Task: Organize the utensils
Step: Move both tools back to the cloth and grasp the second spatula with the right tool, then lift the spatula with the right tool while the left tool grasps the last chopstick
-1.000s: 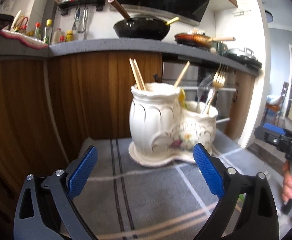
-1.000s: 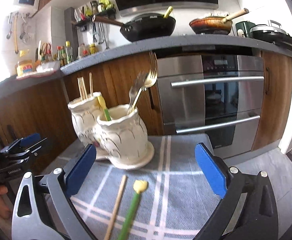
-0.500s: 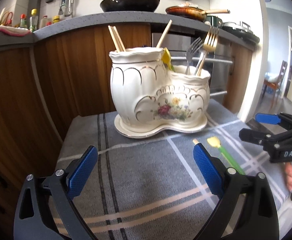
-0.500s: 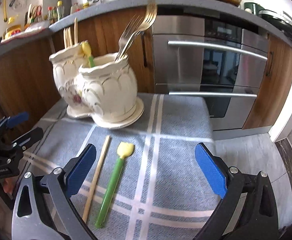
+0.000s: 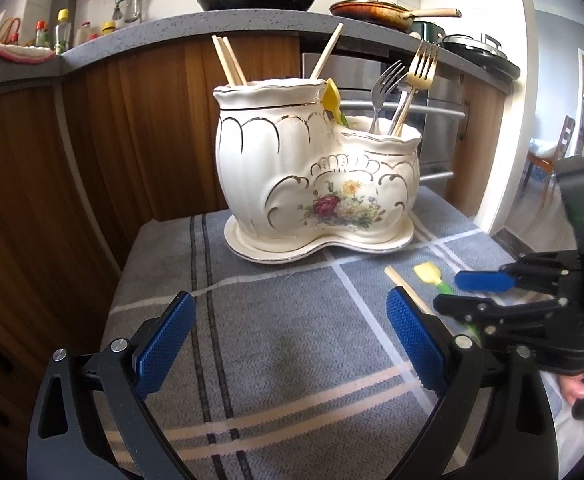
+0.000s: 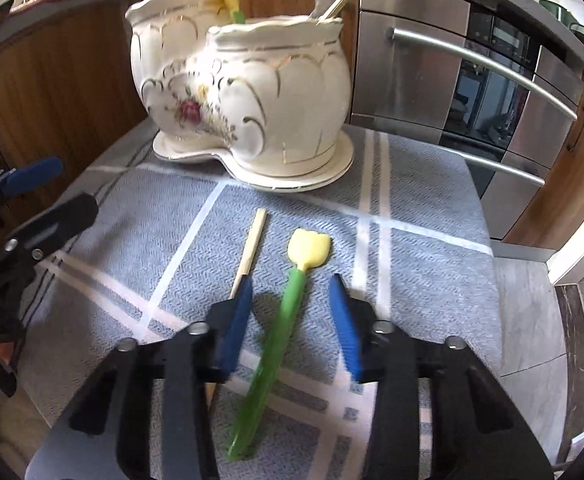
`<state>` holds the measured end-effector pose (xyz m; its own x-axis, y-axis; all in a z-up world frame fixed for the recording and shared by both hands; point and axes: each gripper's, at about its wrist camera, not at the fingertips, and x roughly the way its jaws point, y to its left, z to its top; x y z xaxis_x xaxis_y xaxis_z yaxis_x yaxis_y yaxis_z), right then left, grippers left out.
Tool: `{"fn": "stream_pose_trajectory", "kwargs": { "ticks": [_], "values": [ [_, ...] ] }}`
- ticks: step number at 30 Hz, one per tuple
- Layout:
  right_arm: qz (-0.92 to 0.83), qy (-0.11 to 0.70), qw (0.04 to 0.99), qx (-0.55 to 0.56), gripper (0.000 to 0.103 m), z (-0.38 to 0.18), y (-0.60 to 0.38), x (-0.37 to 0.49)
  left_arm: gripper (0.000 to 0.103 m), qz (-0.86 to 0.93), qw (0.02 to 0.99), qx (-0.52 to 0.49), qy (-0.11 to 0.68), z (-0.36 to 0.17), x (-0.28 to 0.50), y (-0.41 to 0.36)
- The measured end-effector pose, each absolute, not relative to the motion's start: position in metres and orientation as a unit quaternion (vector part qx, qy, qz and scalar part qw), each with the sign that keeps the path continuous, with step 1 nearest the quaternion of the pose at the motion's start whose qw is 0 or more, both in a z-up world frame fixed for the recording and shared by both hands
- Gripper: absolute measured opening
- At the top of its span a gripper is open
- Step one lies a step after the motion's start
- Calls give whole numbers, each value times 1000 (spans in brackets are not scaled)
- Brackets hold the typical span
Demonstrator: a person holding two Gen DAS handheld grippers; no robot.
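Grey plaid cloth [image 6: 424,240] lies under your right gripper [image 6: 289,320], its jaws half open astride the green spatula [image 6: 279,332], not yet gripping; a chopstick [image 6: 251,246] lies alongside. Your left gripper [image 5: 287,336] gapes wide, empty. Beyond stands the ceramic holder [image 5: 316,176], then the oven [image 6: 492,92].

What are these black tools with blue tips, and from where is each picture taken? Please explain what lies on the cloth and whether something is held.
They are hand-held grippers; each carries a camera looking along its fingers. One picture comes from the left gripper, which is open and holds nothing. The other comes from the right gripper, open astride a green spatula with a yellow head, not yet gripping it. Beside it lies a wooden chopstick. Behind, on the grey checked cloth, stands a ceramic utensil holder with forks and chopsticks.
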<state>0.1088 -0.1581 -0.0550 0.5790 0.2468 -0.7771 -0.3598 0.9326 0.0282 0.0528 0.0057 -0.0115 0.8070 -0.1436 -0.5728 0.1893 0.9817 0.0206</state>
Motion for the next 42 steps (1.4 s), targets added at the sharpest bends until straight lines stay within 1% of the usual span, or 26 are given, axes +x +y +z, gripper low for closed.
{"fn": "stream_pose_trajectory", "kwargs": {
  "ticks": [4,6,9,16,23,26,28,30,31,33,34,36,37,38,39,40,42],
  "values": [
    [164,427,887,-69,26,-55,-157,112,96,-88,950,38,298,-11,54,6],
    [166,427,886,-71,16,-55,-156,112,96,-88,949,39,299,-11,54,7],
    [170,429,885,-65,9,-54,-159,113,96,-89,949,42,300,-10,54,5],
    [171,405,898,-25,9,-37,-188,110,95,-85,944,46,315,-6,58,-13],
    [174,378,909,8,9,-21,-217,105,95,-85,926,44,366,-20,67,-43],
    [182,365,913,18,9,-15,-225,101,93,-81,918,48,385,-27,70,-60],
    [188,355,915,25,9,-9,-228,98,90,-76,916,55,391,-29,73,-69],
    [193,345,918,31,9,-3,-231,94,80,-78,911,64,400,-31,76,-82],
    [195,341,919,32,9,-1,-232,93,77,-76,910,68,403,-32,78,-85],
    [200,333,921,36,9,4,-234,90,67,-73,907,75,408,-34,82,-95],
    [201,331,921,37,9,6,-235,90,64,-71,906,79,411,-36,83,-98],
    [204,325,922,39,9,9,-238,88,52,-68,902,87,418,-39,87,-105],
    [205,323,923,39,9,10,-238,87,49,-69,900,89,421,-41,89,-107],
    [207,321,923,40,9,11,-239,86,43,-69,897,92,427,-43,91,-111],
    [207,319,924,41,4,13,-240,85,38,-69,895,94,430,-45,93,-113],
    [207,317,925,42,0,14,-241,84,36,-69,896,94,428,-45,94,-114],
    [207,314,926,44,0,16,-243,83,30,-67,896,95,429,-45,97,-117]
  ]
}}
